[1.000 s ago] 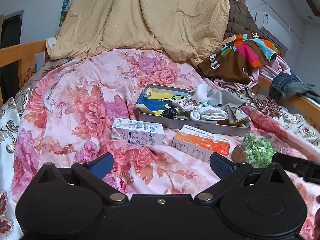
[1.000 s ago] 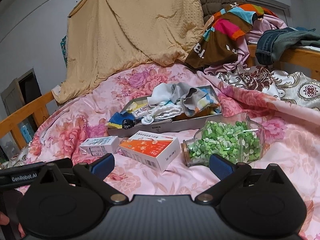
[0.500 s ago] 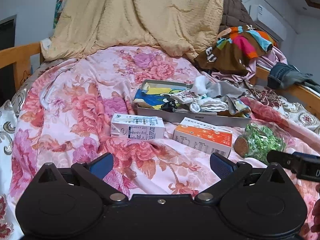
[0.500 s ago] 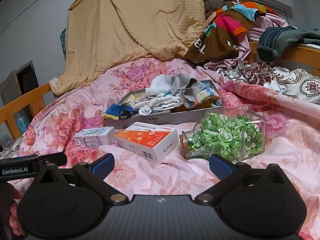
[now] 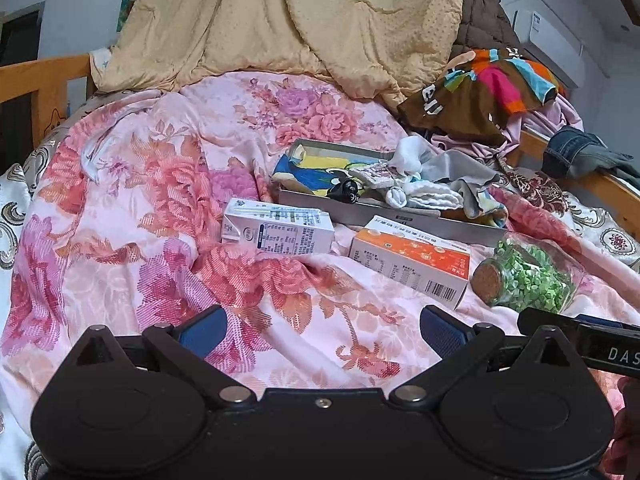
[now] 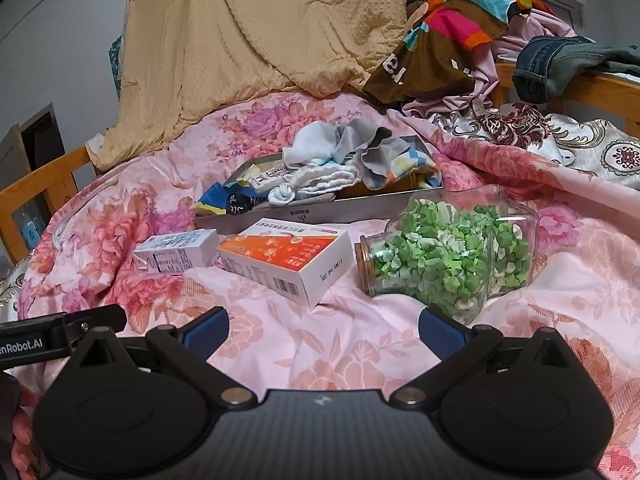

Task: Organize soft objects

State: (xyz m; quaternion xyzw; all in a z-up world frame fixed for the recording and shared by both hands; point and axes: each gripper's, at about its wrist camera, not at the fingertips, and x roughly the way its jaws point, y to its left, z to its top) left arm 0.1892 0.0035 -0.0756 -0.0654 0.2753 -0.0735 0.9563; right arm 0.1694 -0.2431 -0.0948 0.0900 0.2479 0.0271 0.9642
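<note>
Both tongs, left tongs (image 5: 320, 326) and right tongs (image 6: 322, 326), gaped wide and empty; socks (image 6: 320, 180) heaped in tray (image 6: 320, 212) ahead, probably sorting target.

The light in both views is soft and even, and moderately bright; it comes perhaps from a window or lamp outside the pictures, because no source is visible. Shadows are weak: only thin dark bands lie under the orange box (image 6: 285, 258) and the milk carton (image 5: 277, 230). The glass jar (image 6: 448, 254) carries small pale reflections, without strong glare. The pink quilt (image 5: 168, 216) looks a little washed out in its palest areas. The centre of each picture is sharp, and print on the boxes is partly readable. Toward the edges the fisheye lens bends straight lines, such as the wooden bed rail (image 5: 36, 80), and the corners go dark.
</note>
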